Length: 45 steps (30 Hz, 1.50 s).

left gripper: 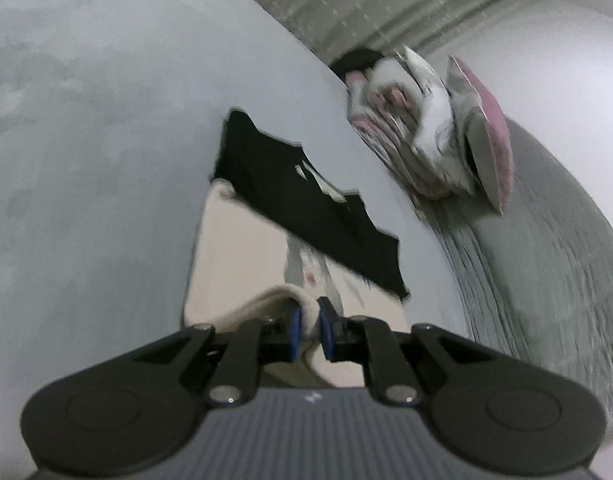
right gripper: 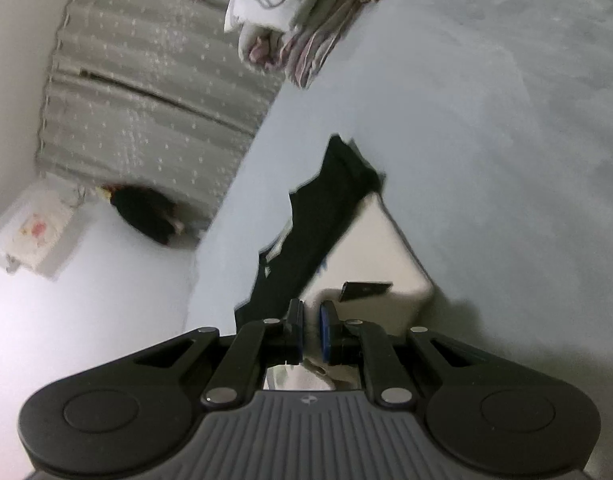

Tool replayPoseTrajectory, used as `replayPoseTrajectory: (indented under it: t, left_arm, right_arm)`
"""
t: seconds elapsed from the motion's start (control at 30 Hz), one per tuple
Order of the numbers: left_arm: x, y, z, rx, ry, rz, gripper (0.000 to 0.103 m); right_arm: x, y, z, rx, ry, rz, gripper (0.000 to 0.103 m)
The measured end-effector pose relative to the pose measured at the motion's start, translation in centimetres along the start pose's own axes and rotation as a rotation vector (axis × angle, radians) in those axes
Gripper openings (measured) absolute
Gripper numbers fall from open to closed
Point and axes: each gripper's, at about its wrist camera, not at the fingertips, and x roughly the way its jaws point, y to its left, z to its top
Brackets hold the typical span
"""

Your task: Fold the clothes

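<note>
A cream garment (left gripper: 238, 248) lies spread on the pale blue bed sheet (left gripper: 106, 160). A black garment (left gripper: 298, 208) with a white print lies across its far part. My left gripper (left gripper: 310, 320) is shut on a bunched cream edge of the garment. In the right wrist view the cream garment (right gripper: 378, 248) shows a dark label (right gripper: 364, 290), and the black garment (right gripper: 322, 216) runs along its left side. My right gripper (right gripper: 311, 320) has its fingers close together with cream cloth between and below them.
A heap of pink, white and grey pillows and bedding (left gripper: 426, 128) sits at the bed's far edge beside a grey blanket (left gripper: 546, 240). A patterned curtain (right gripper: 146, 100) hangs behind. On the floor lie a dark bundle (right gripper: 146, 212) and a white bag (right gripper: 30, 228).
</note>
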Motion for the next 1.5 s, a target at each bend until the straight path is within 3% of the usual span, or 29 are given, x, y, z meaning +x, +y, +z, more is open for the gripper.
replayPoseTrajectory:
  t: [0.17, 0.27, 0.43, 0.5, 0.6, 0.63, 0.73, 0.87, 1.07, 1.23, 1.37, 1.5]
  left_arm:
    - [3.1, 2.4, 2.6, -0.102, -0.069, 0.062, 0.010]
    - [5.3, 4.3, 2.9, -0.100, -0.106, 0.057, 0.010]
    - [9.0, 5.1, 4.1, -0.099, -0.079, 0.080, 0.012]
    - [9.3, 5.2, 4.7, -0.108, -0.094, 0.077, 0.015]
    - [9.4, 5.4, 5.6, -0.119, -0.117, 0.090, 0.029]
    - [9.1, 5.4, 5.8, -0.099, -0.128, 0.109, 0.034]
    - [8.2, 5.6, 6.4, -0.041, -0.158, 0.167, 0.037]
    - [7.4, 5.1, 6.9, 0.053, -0.175, 0.204, 0.045]
    - [6.5, 2.9, 6.6, 0.328, -0.145, 0.305, 0.050]
    - [6.2, 1.3, 5.3, 0.521, -0.066, 0.282, 0.066]
    - [7.3, 0.0, 3.6, 0.642, -0.034, 0.300, 0.066]
    - [8.2, -1.0, 2.5, 0.696, -0.041, 0.284, 0.064]
  right_arm:
    - [2.9, 0.0, 1.1, 0.064, -0.076, 0.013, 0.011]
    - [5.2, -1.5, 1.3, 0.096, -0.095, -0.006, 0.011]
    - [7.9, -2.9, 2.5, 0.145, -0.099, -0.065, 0.016]
    - [7.9, -2.8, 3.1, 0.135, -0.121, -0.073, 0.018]
    - [7.7, -2.5, 3.8, 0.107, -0.155, -0.093, 0.026]
    - [7.7, -2.5, 4.1, 0.098, -0.166, -0.099, 0.028]
    - [8.3, -1.9, 4.3, 0.054, -0.156, -0.118, 0.028]
    - [9.1, 0.1, 3.6, -0.108, -0.128, -0.192, 0.028]
    - [8.4, 2.2, 3.1, -0.289, -0.153, -0.322, 0.028]
    - [8.2, 3.3, 2.8, -0.462, -0.088, -0.437, 0.028]
    - [9.2, 4.3, 1.2, -0.652, -0.002, -0.546, 0.028]
    - [10.2, 4.8, -0.1, -0.742, 0.045, -0.541, 0.028]
